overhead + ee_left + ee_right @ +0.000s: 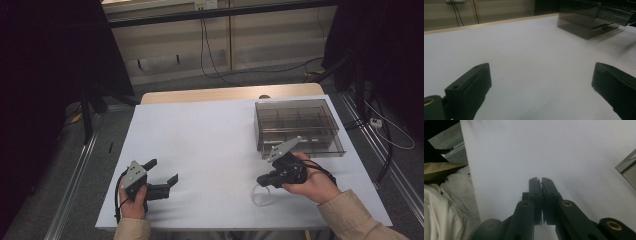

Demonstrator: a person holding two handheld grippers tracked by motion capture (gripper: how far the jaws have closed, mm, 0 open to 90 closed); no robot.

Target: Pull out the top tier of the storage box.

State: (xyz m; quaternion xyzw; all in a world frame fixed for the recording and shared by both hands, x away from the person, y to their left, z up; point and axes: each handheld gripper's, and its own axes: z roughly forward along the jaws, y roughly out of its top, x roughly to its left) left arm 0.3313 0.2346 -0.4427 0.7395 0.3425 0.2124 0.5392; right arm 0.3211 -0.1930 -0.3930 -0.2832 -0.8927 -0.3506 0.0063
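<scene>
A thin, clear plastic piece [261,195] lies on the white table, just below the tips of the right gripper [262,180], whose jaws are pressed together on its edge. It looks like a curved, see-through lid or sheet, hard to make out against the surface. Behind it, well apart, stands a smoky transparent compartment box [298,126], upright near the far right corner.
</scene>
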